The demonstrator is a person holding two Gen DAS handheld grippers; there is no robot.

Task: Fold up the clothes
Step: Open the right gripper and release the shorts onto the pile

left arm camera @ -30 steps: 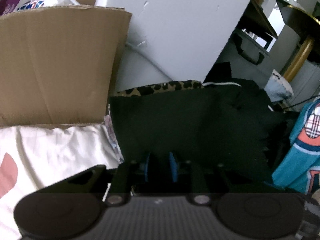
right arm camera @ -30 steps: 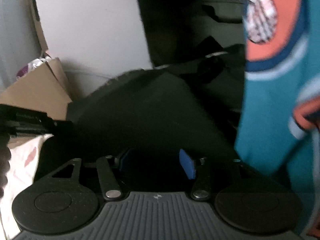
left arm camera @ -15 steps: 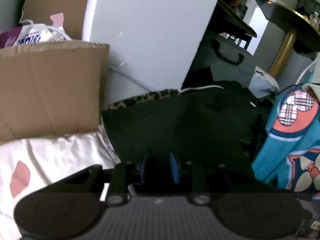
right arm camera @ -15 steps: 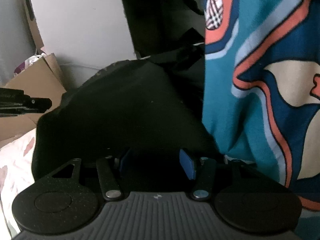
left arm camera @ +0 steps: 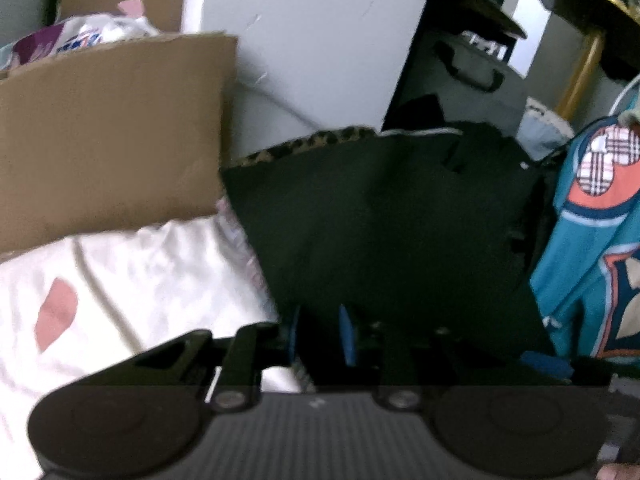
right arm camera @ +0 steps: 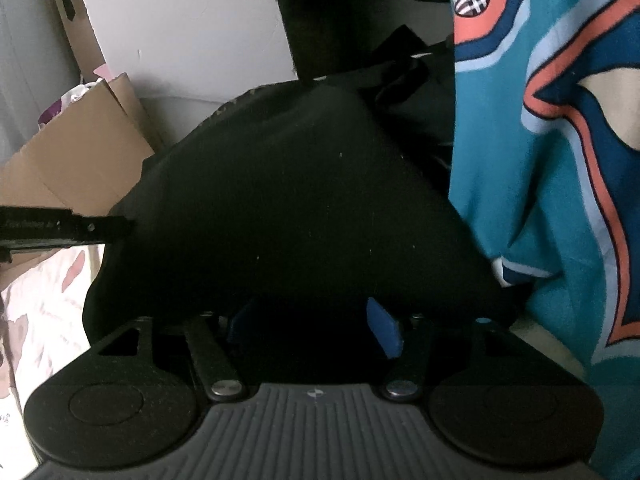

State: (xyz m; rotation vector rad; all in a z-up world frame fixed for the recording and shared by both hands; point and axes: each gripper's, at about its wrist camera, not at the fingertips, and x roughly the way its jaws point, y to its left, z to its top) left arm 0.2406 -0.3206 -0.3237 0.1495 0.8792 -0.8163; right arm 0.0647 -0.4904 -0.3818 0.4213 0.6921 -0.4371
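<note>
1. Left tongs [left arm camera: 318, 334]: set narrow, blue pads [left arm camera: 347, 334] clamped on the near edge of the black garment [left arm camera: 384, 232]. The tip is also seen from the right wrist, entering at the left and meeting the garment's left corner [right arm camera: 96, 227].
2. Right tongs [right arm camera: 312, 328]: jaws have just been opening and stand fairly wide. Black garment [right arm camera: 288, 200] cloth lies between the blue pads [right arm camera: 384, 330]; whether it is pressed by them cannot be told in the dark.
3. Black garment: held up as a spread dark sheet between both tongs, its top edge against the white panel [left arm camera: 316, 36] behind, over the bedding [left arm camera: 132, 280].
4. Teal garment [right arm camera: 532, 152]: printed with coral, navy and cream shapes and a plaid patch; hung at the right, just beside the black garment and partly overlapping its right edge. Also seen at the right of the left view [left arm camera: 592, 248].
5. Bedding: white with pink marks, crumpled, at lower left beneath the black garment's left edge.
6. Cardboard box [left arm camera: 108, 136]: brown, at the left behind the bedding; a plastic bag [left arm camera: 84, 34] shows above its rim.
7. Leopard-print cloth [left arm camera: 308, 146]: a strip is visible above the black garment's top edge.
8. Dark case [left arm camera: 468, 64] with a handle: stands behind, at the upper right, beside a brass-coloured table leg [left arm camera: 580, 76].
</note>
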